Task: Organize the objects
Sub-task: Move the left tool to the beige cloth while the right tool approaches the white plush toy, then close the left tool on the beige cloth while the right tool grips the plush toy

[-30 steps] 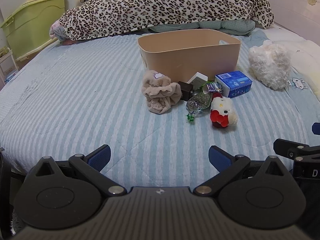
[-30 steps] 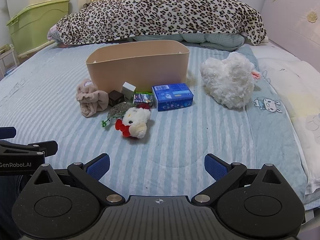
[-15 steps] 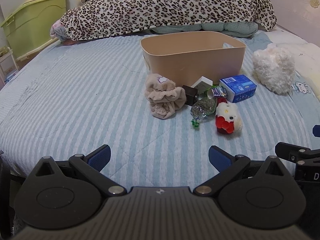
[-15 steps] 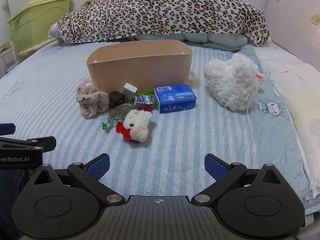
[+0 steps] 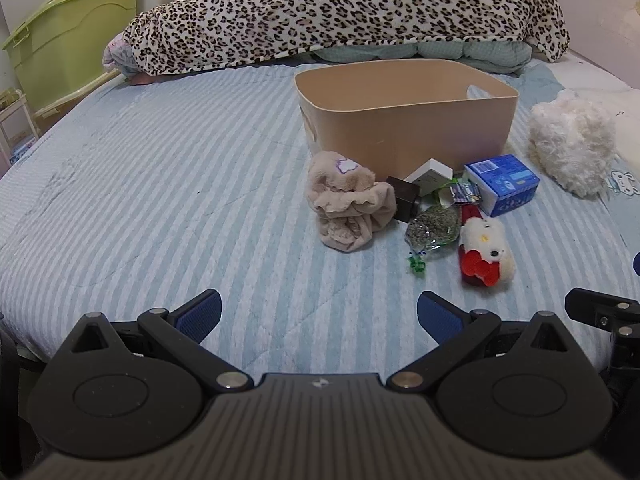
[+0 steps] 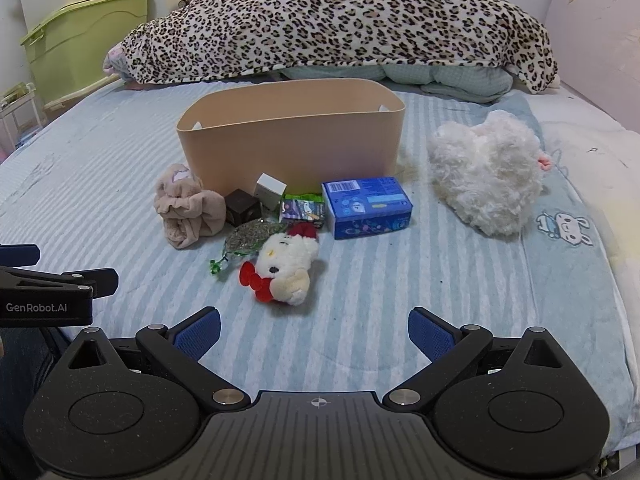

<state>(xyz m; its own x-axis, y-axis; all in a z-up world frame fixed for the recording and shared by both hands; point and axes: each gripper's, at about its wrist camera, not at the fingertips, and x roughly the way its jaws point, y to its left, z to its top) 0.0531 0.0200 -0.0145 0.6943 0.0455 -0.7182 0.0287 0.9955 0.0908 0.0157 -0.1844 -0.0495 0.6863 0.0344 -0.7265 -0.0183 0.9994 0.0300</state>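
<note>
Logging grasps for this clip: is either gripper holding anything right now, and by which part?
Nothing is held. The left gripper and right gripper are both open and empty above the striped bedsheet, short of the clutter.

Upright beige bin (image 6: pixel 291 136) on striped bed (image 6: pixel 400 300). At its 6 o'clock, clustered: crumpled beige cloth (image 6: pixel 188 210), dark cube (image 6: pixel 240 207), white box (image 6: pixel 270 192), snack packet (image 6: pixel 303 210), blue box (image 6: pixel 366 206), herb sachet (image 6: pixel 246 236), white plush on its side (image 6: pixel 284 270).
</note>
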